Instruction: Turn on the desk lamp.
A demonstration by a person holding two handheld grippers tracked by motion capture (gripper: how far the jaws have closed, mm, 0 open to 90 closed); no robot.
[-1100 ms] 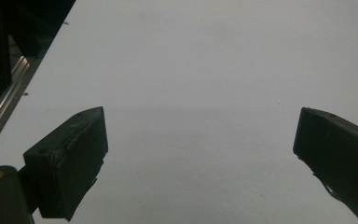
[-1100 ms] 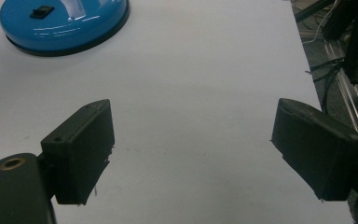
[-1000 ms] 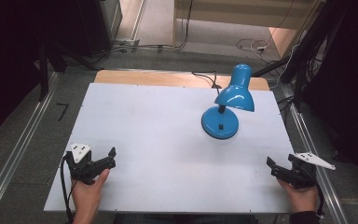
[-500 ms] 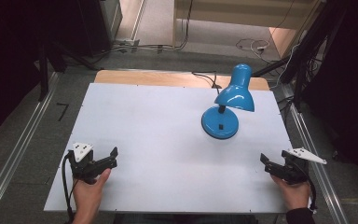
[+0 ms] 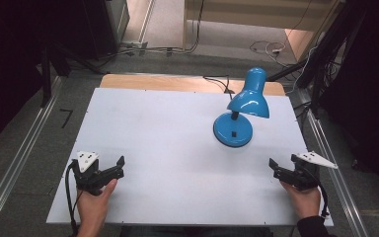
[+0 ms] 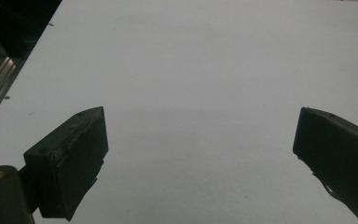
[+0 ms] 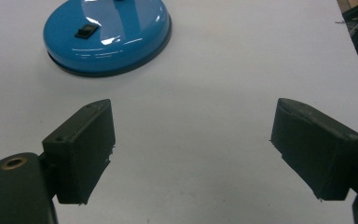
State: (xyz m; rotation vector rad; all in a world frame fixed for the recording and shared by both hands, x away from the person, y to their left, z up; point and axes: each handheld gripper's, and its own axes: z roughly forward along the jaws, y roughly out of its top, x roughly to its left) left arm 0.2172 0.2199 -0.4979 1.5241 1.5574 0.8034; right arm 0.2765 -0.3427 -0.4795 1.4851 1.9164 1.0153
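Two grippers' jaws apart, blue lamp [image 5: 237, 116] upright

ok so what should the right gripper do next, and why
Probably ease the right gripper forward toward the blue lamp. Its jaws stand wide open with nothing between them, and in the right gripper view the lamp's round base with its black switch sits just ahead and to the left. The left gripper is also open over bare table, farther from the lamp.

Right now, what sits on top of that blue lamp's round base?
On the lamp base sits a small black switch and the black neck rising to the blue shade. The shade overhangs the base's far part, hiding it.
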